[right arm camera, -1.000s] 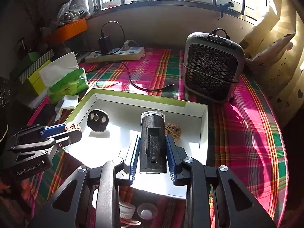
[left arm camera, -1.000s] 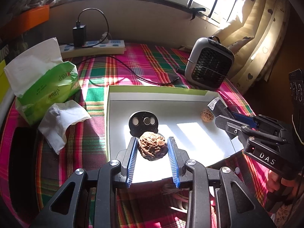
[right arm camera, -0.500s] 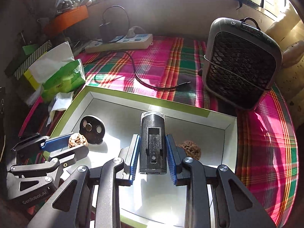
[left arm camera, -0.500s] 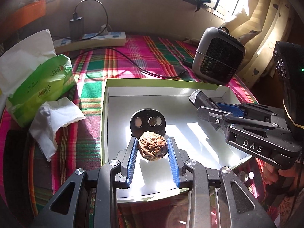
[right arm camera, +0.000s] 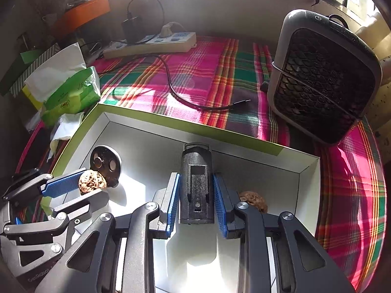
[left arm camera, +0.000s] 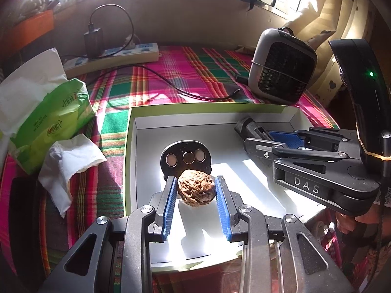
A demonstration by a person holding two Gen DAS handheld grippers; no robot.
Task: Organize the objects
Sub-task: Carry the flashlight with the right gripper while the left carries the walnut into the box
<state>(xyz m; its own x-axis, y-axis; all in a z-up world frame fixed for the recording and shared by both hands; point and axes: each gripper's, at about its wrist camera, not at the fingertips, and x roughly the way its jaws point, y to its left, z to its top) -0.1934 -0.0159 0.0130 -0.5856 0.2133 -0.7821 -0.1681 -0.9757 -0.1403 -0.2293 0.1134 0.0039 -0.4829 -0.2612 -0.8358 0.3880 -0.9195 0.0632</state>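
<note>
My left gripper (left arm camera: 196, 183) is shut on a brown wrinkled walnut (left arm camera: 196, 190) and holds it over the near left part of a shallow white box (left arm camera: 136, 119). A black disc with three round metal inserts (left arm camera: 185, 160) lies in the box just beyond the walnut. My right gripper (right arm camera: 196, 180) is shut on a black oblong device (right arm camera: 196, 183) over the right half of the box (right arm camera: 308, 178). A second walnut (right arm camera: 254, 201) lies in the box beside the right finger. In the right wrist view the left gripper (right arm camera: 80, 190) shows with its walnut (right arm camera: 91, 185).
A small grey heater (right arm camera: 322, 78) stands behind the box at the right. A power strip (left arm camera: 114, 57) with a black cable (left arm camera: 176, 86) lies at the back. A green tissue pack (left arm camera: 46, 117) and a crumpled tissue (left arm camera: 68, 163) lie left of the box on the plaid cloth.
Both grippers moved forward and lower over the box with their objects. The right gripper with the black device now covers the second walnut in the left wrist view.
</note>
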